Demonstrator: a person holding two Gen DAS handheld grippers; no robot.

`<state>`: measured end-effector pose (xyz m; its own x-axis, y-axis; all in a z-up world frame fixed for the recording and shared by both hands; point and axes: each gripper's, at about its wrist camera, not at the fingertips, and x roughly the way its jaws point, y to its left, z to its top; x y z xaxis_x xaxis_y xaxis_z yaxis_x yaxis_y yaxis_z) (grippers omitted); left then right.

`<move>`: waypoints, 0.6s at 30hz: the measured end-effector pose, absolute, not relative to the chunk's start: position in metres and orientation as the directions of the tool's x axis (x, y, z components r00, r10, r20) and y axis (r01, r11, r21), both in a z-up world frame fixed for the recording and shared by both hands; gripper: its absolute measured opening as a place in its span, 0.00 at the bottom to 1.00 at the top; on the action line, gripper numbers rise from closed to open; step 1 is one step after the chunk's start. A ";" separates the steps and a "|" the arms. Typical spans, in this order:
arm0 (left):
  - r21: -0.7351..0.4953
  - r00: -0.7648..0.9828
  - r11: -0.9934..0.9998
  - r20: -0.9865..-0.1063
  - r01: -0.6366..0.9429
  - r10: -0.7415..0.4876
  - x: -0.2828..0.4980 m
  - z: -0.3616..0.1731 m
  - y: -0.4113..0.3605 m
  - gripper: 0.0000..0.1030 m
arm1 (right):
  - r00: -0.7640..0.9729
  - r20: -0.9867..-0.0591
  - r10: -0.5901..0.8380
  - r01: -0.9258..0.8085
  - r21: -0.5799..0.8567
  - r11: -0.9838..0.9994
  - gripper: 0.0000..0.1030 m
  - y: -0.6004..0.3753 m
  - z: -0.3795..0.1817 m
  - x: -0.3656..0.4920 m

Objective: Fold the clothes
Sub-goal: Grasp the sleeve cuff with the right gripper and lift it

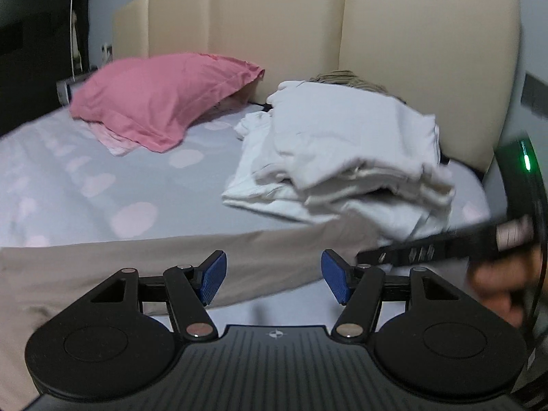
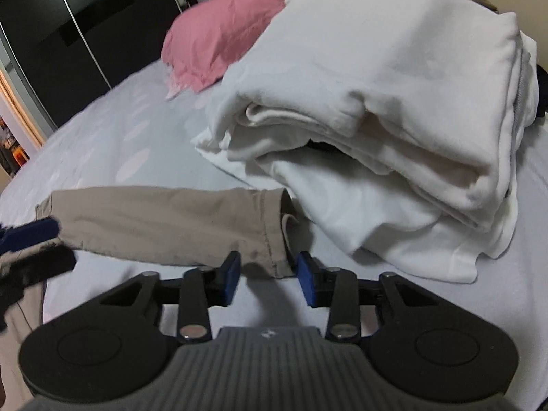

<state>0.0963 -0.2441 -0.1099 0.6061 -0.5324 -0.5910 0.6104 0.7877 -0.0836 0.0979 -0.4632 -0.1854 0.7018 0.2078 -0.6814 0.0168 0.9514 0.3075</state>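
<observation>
The tan pants (image 2: 164,219) lie flat on the bed (image 2: 113,144), right in front of the white pile of clothes (image 2: 394,109). One pant leg ends with its hem just touching the bottom of the white pile. The cloth looks thin, soft and light. It will likely bend and flop when lifted, and it can slip or bunch up if only a little bit is pinched. The stitched hem looks thicker, so I think that is a good place to grab, with the other hold further along the same leg, away from the white pile.

The right gripper (image 2: 269,275) is low over the hem. Its blue fingers (image 2: 231,275) stand apart, one on each side of the hem's corner, and I cannot see them pressing on it yet. The left gripper (image 1: 272,275) hangs over the pants too, further from the white pile. Its fingers are wide apart with nothing between them.

Beyond the white pile, a pink pillow (image 1: 161,96) leans near the cream headboard (image 1: 411,34). A brown cloth (image 1: 346,80) peeks out behind the white pile.
</observation>
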 end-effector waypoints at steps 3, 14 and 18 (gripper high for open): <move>-0.158 0.543 0.757 -0.607 0.634 -0.581 0.107 -0.108 -0.263 0.58 | 0.706 -0.666 0.240 -0.026 0.314 0.949 0.05 -0.461 -0.187 0.097; -0.105 0.343 0.618 -0.754 0.779 -0.561 0.134 -0.129 -0.344 0.50 | 0.739 -0.633 0.231 -0.181 0.144 0.973 0.05 -0.429 -0.196 0.079; -0.037 0.304 0.568 -0.815 0.822 -0.493 0.135 -0.142 -0.366 0.25 | 0.744 -0.629 0.224 -0.181 0.133 0.974 0.05 -0.430 -0.197 0.077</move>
<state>0.1349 -0.3664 -0.1416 0.3045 -0.4932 -0.8149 0.8219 0.5684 -0.0370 0.0768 -0.4302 -0.1975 0.7442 0.2242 -0.6293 -0.1810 0.9744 0.1331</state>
